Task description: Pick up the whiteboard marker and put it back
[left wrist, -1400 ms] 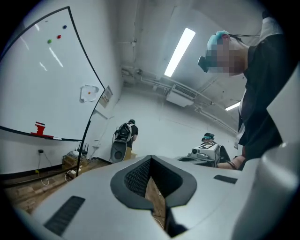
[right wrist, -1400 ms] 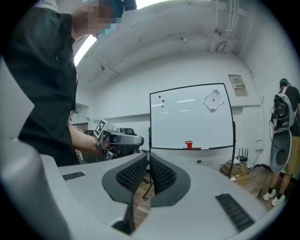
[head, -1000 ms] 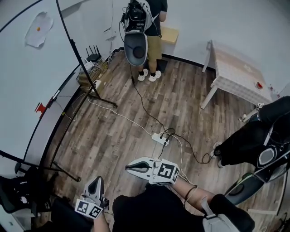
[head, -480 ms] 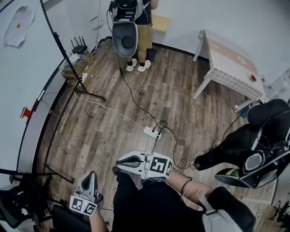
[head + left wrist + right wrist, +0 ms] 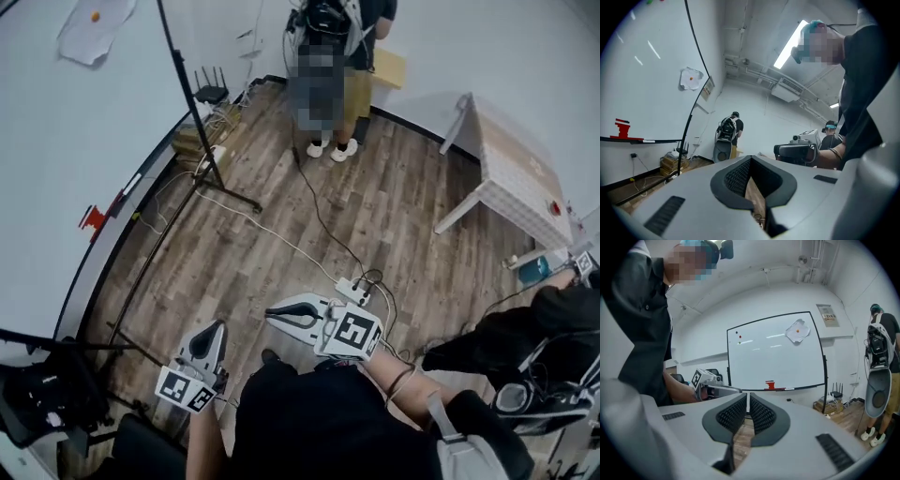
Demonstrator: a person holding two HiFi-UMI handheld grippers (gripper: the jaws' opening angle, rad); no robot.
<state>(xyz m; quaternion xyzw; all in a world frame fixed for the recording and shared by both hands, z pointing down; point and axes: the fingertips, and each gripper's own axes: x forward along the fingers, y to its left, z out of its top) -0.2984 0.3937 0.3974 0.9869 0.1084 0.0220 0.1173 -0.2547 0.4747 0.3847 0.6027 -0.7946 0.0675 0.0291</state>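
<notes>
Both gripper cubes are showing square black-and-white markers and no letters. The left gripper (image 5: 749,163) is pointing level, its jaws sitting closed together with nothing between them. The right gripper (image 5: 747,399) is likewise closed and empty, aiming at the whiteboard (image 5: 776,352).

A white power strip (image 5: 354,292) is lying on the wood floor just beyond the right gripper in the head view.

The whiteboard marker (image 5: 780,389) is lying on the ledge along the whiteboard's bottom edge, about mid-length. In the right gripper view it is just right of a red block (image 5: 770,384) standing on the same ledge. It is looking slim, red over most of its length, with a white end toward the board's right corner. It is too small to show any print or to tell cap from barrel. Its long axis is running flat along the ledge, parallel to the bottom edge.

A paper sheet (image 5: 797,331) with an orange dot is sticking near the board's upper right corner. A small notice (image 5: 827,313) is hanging on the wall just past that corner, print unreadable
</notes>
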